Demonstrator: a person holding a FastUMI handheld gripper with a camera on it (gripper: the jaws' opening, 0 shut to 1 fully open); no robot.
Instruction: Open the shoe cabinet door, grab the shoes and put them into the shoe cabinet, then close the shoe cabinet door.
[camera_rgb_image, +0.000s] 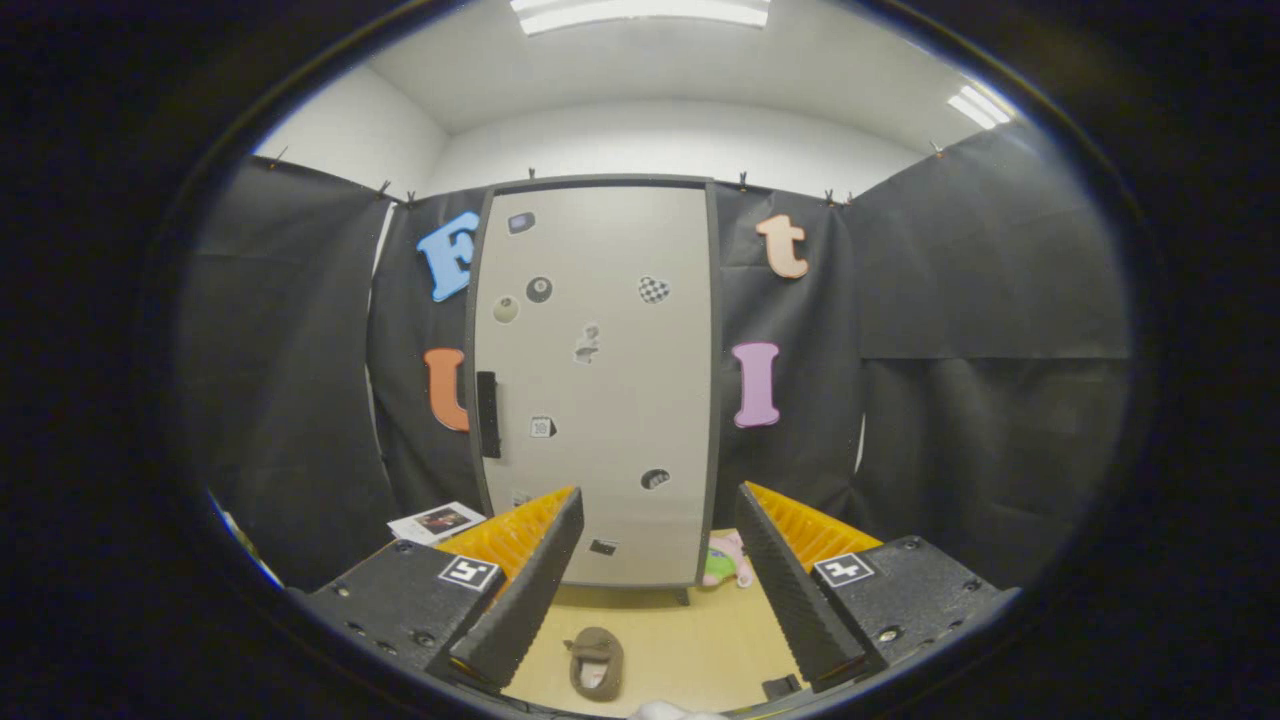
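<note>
The shoe cabinet (600, 380) stands straight ahead, tall and pale grey with a dark frame. Its door is shut and dotted with small stickers. A black handle (488, 414) sits on the door's left side at mid height. A brown shoe (596, 662) lies on the wooden floor (690, 640) between my fingers, well short of the cabinet. My gripper (660, 590) is open and holds nothing; the cabinet is some way beyond the fingertips.
A pink and green soft toy (727, 562) lies on the floor by the cabinet's right foot. A printed card (436, 521) rests to the left of the cabinet. Black cloth walls close in on both sides.
</note>
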